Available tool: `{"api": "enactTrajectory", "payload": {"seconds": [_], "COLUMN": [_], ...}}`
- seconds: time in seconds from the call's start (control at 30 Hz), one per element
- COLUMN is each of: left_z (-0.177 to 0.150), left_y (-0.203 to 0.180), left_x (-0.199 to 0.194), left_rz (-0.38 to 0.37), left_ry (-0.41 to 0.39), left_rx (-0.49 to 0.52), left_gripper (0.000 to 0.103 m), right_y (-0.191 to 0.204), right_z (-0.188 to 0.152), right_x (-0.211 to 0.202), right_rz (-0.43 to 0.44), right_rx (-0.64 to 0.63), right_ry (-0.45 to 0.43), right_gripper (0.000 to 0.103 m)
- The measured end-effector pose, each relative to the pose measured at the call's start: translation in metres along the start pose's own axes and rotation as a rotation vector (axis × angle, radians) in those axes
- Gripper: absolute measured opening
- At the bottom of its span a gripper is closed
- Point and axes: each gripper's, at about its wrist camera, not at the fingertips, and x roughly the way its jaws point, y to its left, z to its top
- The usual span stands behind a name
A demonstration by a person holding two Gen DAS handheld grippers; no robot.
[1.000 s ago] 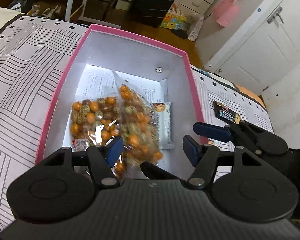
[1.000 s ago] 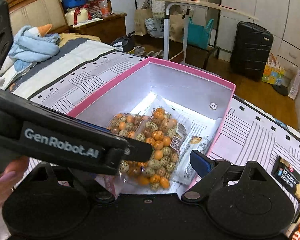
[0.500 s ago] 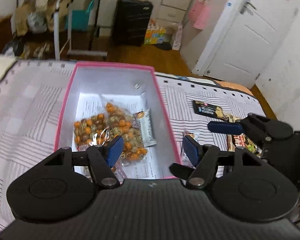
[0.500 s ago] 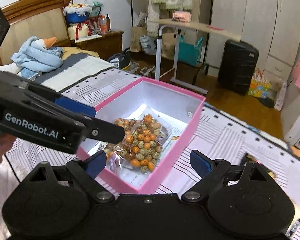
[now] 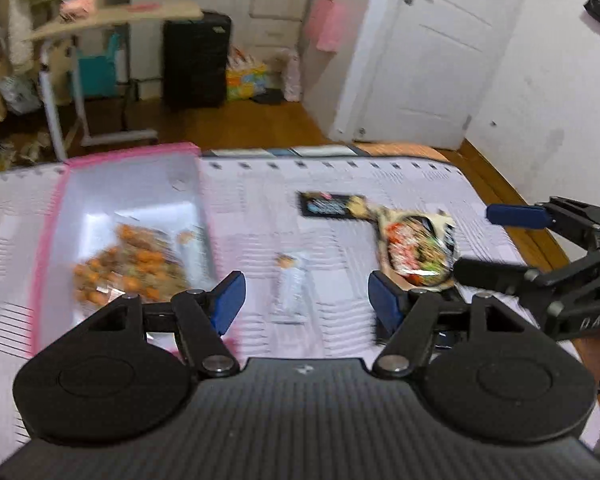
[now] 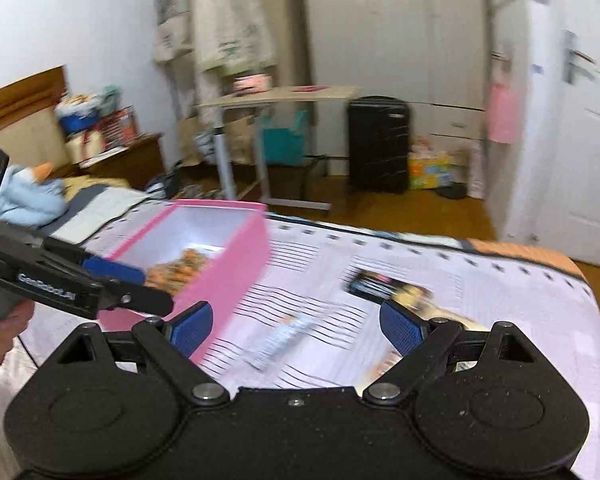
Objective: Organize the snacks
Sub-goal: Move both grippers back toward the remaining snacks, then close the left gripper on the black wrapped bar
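Hovering above the striped bedcover [image 5: 260, 200], the left gripper [image 5: 306, 300] has its blue-padded fingers spread wide with nothing between them, and the right gripper [image 6: 296, 326] is likewise wide open and empty. In the left wrist view the pink box [image 5: 56, 208] sits at centre left, holding bags of orange and speckled snacks [image 5: 132, 268] on its white floor. A small pale snack packet [image 5: 294, 284] lies on the cover at frame centre, just right of the box and apart from it. Further right, a dark flat packet [image 5: 326, 205] lies beside a colourful crinkled bag [image 5: 416, 248], whose lower edge sits close to the right gripper's fingers at the right edge. In the right wrist view the box [image 6: 236, 264] is at centre left, the pale packet [image 6: 286, 338] below centre, the dark packet [image 6: 374, 285] right of centre. Both views are motion-blurred.
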Motion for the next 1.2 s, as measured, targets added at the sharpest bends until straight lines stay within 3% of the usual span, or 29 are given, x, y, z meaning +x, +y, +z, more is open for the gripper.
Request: {"api": "enactTrajectory", "payload": {"seconds": [0.17,0.37,0.47,0.6,0.73,0.83,0.97,1.17,1.2], "left_z": [-0.016,-0.041,-0.050,-0.061,-0.069,-0.074,-0.076,-0.077,-0.077], "left_y": [-0.024,-0.045,-0.052,-0.057,-0.061,-0.068,-0.071,-0.073,-0.074], "left_x": [0.049,0.108,0.133,0.163,0.176,0.184,0.189,0.199,0.199], "left_rz": [-0.077,-0.084,-0.085,-0.072,-0.120,-0.130,-0.098,-0.091,-0.090], "left_ry": [0.111,0.213,0.254,0.349,0.425,0.442,0.410,0.358,0.344], "left_rx": [-0.054,-0.070,-0.083,-0.156,-0.265,-0.314,-0.368,-0.437,-0.438], "left_gripper": [0.067,0.065,0.064,0.064,0.064,0.063,0.063,0.063,0.059], "right_y": [-0.033,-0.062,-0.074,-0.088,-0.096,-0.091,-0.082,-0.068,-0.067], "right_z": [-0.041,-0.085,-0.101,-0.116,-0.123,-0.120,-0.118,-0.123,-0.124], "right_x": [0.008,0.028,0.039,0.050,0.056,0.056,0.072,0.112,0.121], "right_rz": [-0.035,-0.142,-0.150,-0.147,-0.177,-0.088,0.092,0.156,0.164], "right_rx": [0.083,0.053,0.059,0.081,0.073,0.013,-0.095,-0.321,-0.344], "right_ry": [0.086,0.164,0.197,0.227,0.219,0.163,0.225,0.292,0.316], "right_gripper": [0.092,0.088,0.081,0.073,0.070,0.069,0.070,0.075,0.076]}}
